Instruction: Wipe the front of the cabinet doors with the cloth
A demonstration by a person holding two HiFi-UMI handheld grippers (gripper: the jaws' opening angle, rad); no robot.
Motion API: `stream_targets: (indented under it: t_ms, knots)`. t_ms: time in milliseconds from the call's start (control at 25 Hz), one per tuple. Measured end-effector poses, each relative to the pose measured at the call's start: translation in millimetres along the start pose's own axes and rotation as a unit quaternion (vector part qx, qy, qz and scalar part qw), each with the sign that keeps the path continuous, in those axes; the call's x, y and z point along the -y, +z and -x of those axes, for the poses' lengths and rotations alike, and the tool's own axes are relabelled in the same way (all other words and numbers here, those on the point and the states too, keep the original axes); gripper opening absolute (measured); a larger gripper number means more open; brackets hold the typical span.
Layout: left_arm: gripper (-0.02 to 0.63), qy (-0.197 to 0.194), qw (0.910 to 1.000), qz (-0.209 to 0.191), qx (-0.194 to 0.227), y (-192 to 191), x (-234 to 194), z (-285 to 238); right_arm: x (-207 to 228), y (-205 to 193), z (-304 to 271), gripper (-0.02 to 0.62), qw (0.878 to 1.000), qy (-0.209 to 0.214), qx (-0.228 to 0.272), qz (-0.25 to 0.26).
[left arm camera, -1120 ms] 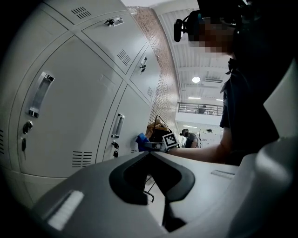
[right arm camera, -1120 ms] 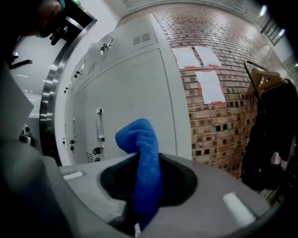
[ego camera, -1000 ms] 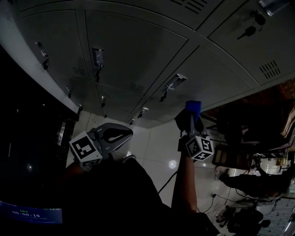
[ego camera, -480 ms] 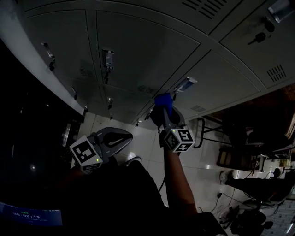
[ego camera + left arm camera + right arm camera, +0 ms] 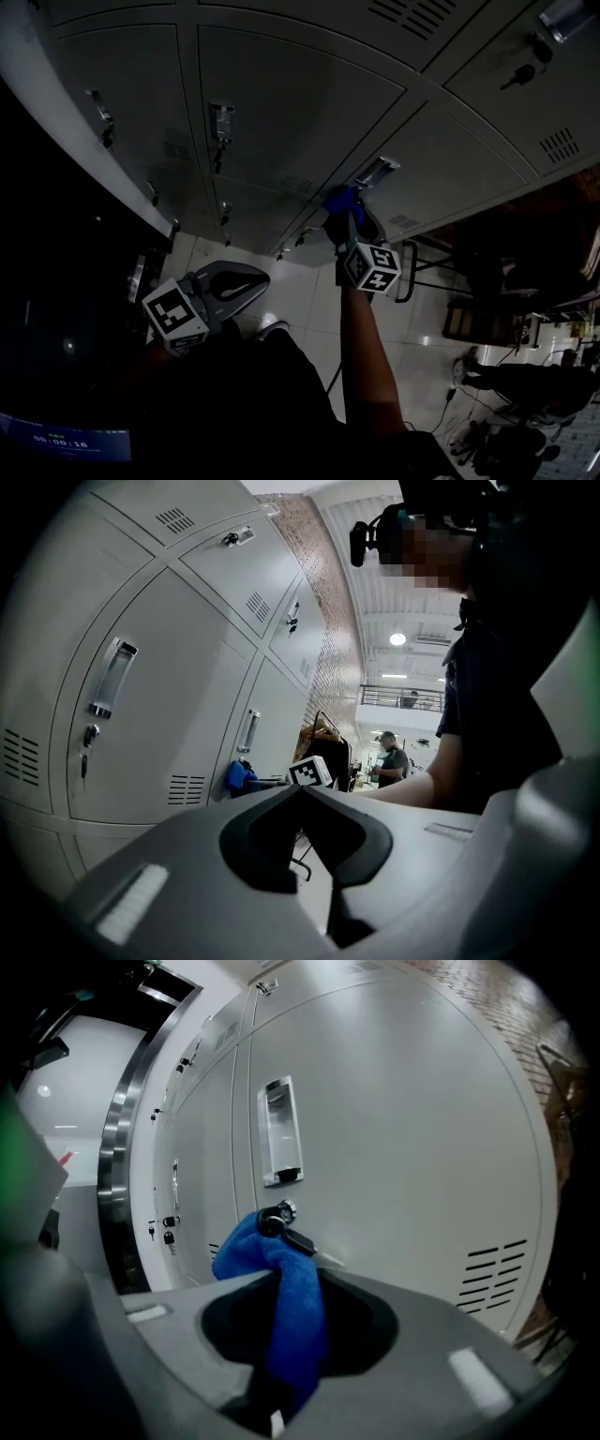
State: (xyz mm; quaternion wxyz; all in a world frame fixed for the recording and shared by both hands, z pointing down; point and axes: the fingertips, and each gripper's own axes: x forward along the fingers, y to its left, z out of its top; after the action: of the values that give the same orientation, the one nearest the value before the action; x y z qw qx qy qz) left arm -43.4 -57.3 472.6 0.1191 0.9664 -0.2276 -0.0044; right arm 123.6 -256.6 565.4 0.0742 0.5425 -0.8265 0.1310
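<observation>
The blue cloth is pinched between the narrow jaws of the right gripper. Its bunched top sticks out past the fingertips and sits against the grey cabinet door, right at the lock and key below the recessed handle. The left gripper hangs lower, well apart from the doors, with its jaws closed together on nothing.

The lower end of the cloth is vanishing into the throat of the right claw. Whether its top fold is touching the lock or the door is not showing. In the dim head view it is appearing only as a small blue patch.
</observation>
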Motion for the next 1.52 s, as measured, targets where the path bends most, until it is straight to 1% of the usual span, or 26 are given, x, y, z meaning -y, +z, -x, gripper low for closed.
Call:
stream_targets:
  t_ms: [240,440,600,840,960,1160,1360,1520]
  knots:
    - [0.002,-0.008,0.9999,0.001,-0.009,-3,8,-10,30,-2,15,0.081,1.000,-0.026,0.002,-0.016]
    - [0.002,-0.020,0.9997,0.003,-0.010,2,16,-21,62,-2,31,0.081,0.998,-0.046,0.012,-0.033]
    - [0.002,-0.022,0.9996,-0.003,-0.016,-1,17,-31,90,-2,45,0.081,0.997,-0.073,0.013,-0.029]
    - [0.002,-0.031,0.9994,-0.003,-0.018,-5,23,-48,139,-8,67,0.081,0.993,-0.112,0.013,-0.038]
    - [0.002,-0.031,0.9994,0.000,-0.016,-5,24,-54,159,-9,76,0.081,0.991,-0.129,0.010,-0.033]
    - [0.002,-0.028,0.9994,-0.009,-0.017,-5,21,-59,181,-12,88,0.081,0.989,-0.148,0.006,-0.029]
    - [0.002,-0.030,0.9993,-0.014,-0.016,-1,21,-62,193,-17,94,0.081,0.987,-0.160,0.003,-0.031]
    - [0.002,-0.035,0.9991,-0.016,-0.016,2,22,-60,202,-16,105,0.081,0.984,-0.172,0.009,-0.047]
